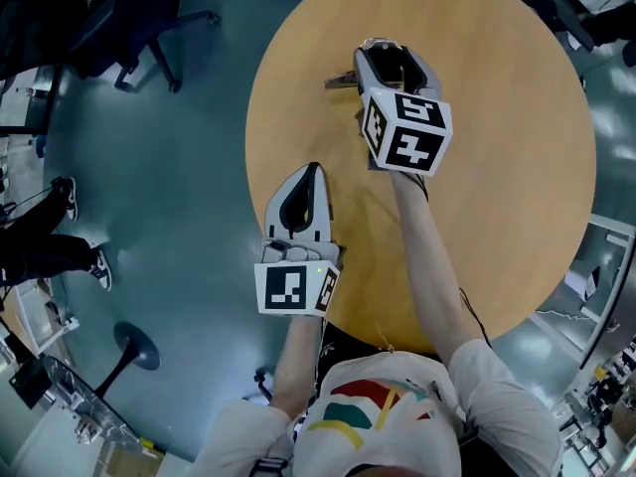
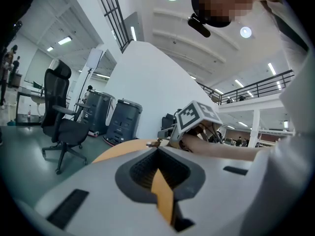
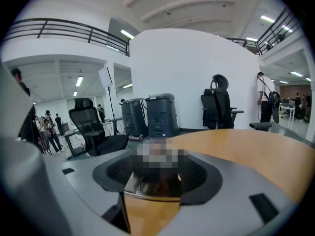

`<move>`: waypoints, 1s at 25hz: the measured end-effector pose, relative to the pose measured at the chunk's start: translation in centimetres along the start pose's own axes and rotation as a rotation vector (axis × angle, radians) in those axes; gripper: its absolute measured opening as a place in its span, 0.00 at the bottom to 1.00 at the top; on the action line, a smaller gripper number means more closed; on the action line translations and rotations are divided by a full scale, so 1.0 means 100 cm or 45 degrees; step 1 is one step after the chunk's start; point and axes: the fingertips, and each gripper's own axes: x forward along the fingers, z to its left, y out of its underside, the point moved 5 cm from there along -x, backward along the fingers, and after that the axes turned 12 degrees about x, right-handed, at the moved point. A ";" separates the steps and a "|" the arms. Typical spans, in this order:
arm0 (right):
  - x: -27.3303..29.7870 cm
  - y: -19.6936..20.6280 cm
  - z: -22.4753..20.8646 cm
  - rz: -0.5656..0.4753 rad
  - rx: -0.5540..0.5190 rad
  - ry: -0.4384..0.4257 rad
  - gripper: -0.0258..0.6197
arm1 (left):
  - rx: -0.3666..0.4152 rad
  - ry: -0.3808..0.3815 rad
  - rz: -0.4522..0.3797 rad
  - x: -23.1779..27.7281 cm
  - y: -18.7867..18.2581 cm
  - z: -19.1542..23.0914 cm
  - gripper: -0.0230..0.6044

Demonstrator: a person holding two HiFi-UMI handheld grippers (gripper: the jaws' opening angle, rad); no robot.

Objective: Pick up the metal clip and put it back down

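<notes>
The shiny silver metal clip [image 3: 150, 183] is gripped between the jaws of the right gripper [image 1: 383, 50], which are closed narrowly on it. In the right gripper view its bright folded body fills the gap between the jaws, and its upper part is covered by a mosaic patch. In the head view a thin metal end of the clip [image 1: 341, 80] is seen sticking out to the left of the jaw tips, over the far left part of the round light-wooden table [image 1: 517, 167]. Whether the clip touches the tabletop cannot be told.

The left gripper [image 1: 313, 171] is held at the near left edge of the table, well apart from the clip. Its jaws are brought together to a point with nothing between them, and only a sliver of tabletop is seen through them in the left gripper view [image 2: 158, 150]. The right gripper's black-and-white marker cube [image 2: 197, 116] is seen beyond them.

A black office chair [image 1: 149, 28] is seen on the grey floor off the table's far left edge.
</notes>
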 end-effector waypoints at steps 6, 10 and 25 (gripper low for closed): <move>-0.110 -0.098 0.027 -0.291 0.034 -0.108 0.47 | 0.026 0.066 -0.111 -0.019 -0.073 -0.028 0.11; -0.233 -0.155 0.028 -0.455 0.007 -0.180 0.47 | 0.057 0.130 -0.172 -0.057 -0.142 -0.089 0.11; -0.586 -0.125 -0.040 -0.646 0.007 -0.273 0.47 | 0.259 0.351 -0.348 -0.193 -0.234 -0.285 0.11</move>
